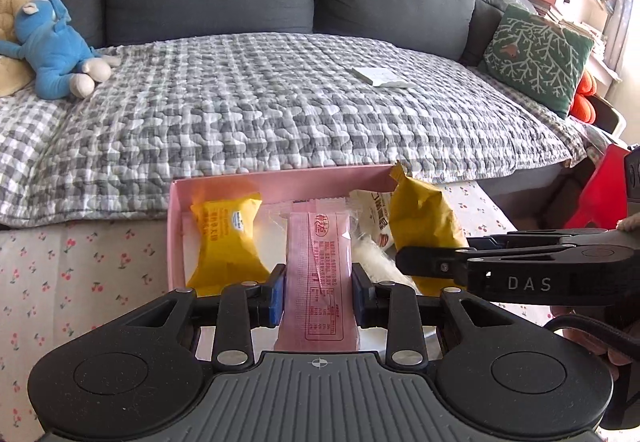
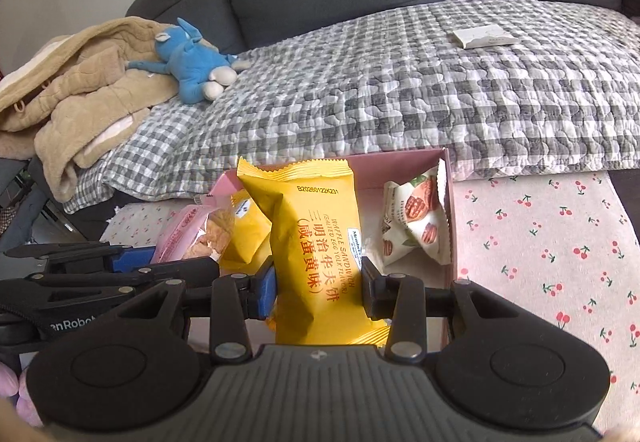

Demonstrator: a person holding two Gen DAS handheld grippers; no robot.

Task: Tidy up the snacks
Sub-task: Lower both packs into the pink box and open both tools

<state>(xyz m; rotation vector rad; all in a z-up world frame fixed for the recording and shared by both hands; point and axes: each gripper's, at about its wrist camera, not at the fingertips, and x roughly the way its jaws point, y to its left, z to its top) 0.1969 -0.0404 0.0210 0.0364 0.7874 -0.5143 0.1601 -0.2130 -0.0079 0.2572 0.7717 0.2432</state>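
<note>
Over a pink box (image 1: 280, 178) on the cherry-print surface (image 1: 80, 270), two wrapped snacks are hanging in the grippers. The pink snack (image 1: 318, 274) is showing a flat wrapper with red print and a clear crimped end at 12 o'clock; the left hand-held gripper (image 1: 318, 296) is pinching it by its sides, blue pads (image 1: 277, 296) pressing in. The yellow snack (image 2: 316, 242) is puffy, with a serrated top edge and red lettering reading "waffle sandwich"; the right hand-held gripper (image 2: 318, 292) is clamping it across its lower half, jaws narrowed onto the pack. Inside the box, a second yellow pack (image 1: 226, 242) is lying at 9 o'clock of the pink snack, and a white nut-print pack (image 2: 416, 218) is leaning at 3 o'clock of the held yellow one, against the box wall.
</note>
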